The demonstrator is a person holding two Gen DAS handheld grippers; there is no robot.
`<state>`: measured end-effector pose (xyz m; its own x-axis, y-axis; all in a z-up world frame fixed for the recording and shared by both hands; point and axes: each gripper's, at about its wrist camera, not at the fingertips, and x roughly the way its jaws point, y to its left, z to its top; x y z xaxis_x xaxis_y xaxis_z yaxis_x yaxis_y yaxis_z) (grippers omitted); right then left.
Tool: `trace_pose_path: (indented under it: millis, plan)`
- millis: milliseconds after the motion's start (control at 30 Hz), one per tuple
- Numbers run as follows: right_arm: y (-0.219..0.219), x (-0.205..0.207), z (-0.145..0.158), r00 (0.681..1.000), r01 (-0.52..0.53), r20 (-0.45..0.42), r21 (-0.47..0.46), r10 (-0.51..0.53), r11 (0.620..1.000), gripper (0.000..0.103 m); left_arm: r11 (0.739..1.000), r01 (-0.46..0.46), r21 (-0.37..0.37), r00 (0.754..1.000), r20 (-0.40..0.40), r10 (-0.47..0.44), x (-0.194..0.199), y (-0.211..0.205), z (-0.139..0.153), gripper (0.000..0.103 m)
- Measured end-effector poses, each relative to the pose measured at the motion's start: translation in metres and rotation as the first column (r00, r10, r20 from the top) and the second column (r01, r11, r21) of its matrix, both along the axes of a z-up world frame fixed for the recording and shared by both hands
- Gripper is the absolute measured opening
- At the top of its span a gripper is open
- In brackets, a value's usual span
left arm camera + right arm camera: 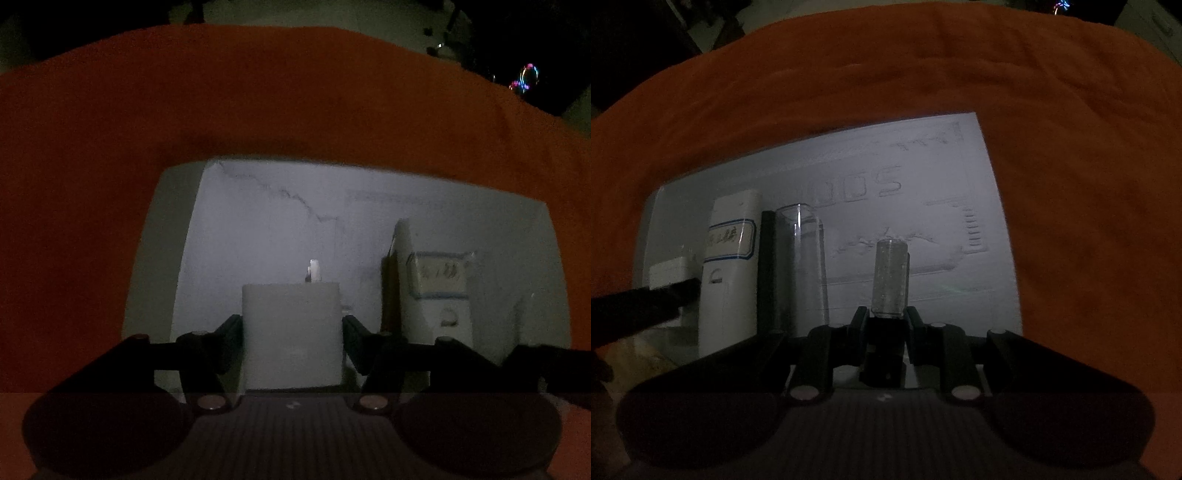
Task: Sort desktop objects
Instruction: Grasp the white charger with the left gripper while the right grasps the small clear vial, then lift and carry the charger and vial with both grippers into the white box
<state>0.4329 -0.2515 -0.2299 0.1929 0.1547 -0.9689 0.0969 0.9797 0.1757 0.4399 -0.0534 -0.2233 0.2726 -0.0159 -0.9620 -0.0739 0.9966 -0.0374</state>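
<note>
An orange cloth (pixel 295 92) covers the whole surface under my hands. On it sits a shallow white tray (pixel 960 177) with raised lettering on its floor, and both my tools point steeply down into it.

Along the tray's left side in my right view stands a white labelled box (pixel 729 266), with a slim dark bar (pixel 767 269) touching its right side and a clear tube (pixel 801 258) just beyond that. A white plug adapter (pixel 291 332) lies left of the box, prongs pointing away from me.

My left gripper (pixel 291 328) straddles the adapter; its jaws stand apart, the pads (pixel 231 328) just off the block's sides, so it looks released rather than clamped.

My right gripper (pixel 888 317) is clenched on a small clear cylinder (pixel 890 277), holding it upright over the tray's middle, apart from the row.
</note>
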Motion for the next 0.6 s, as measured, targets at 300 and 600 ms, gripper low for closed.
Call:
trace_pose_path:
  millis: [300,600]
  plan:
    - [-0.004,-0.007,0.005,1.000,0.008,0.010,0.007,-0.008,1.000,0.022,0.999,-0.009,-0.041,1.000,0.017,0.009,-0.001,0.008,-0.001,0.052]
    - [-0.012,-0.026,0.044,0.998,0.015,0.065,0.044,-0.018,0.999,0.022,0.996,-0.046,-0.075,0.995,0.087,0.052,-0.005,0.016,0.037,0.051]
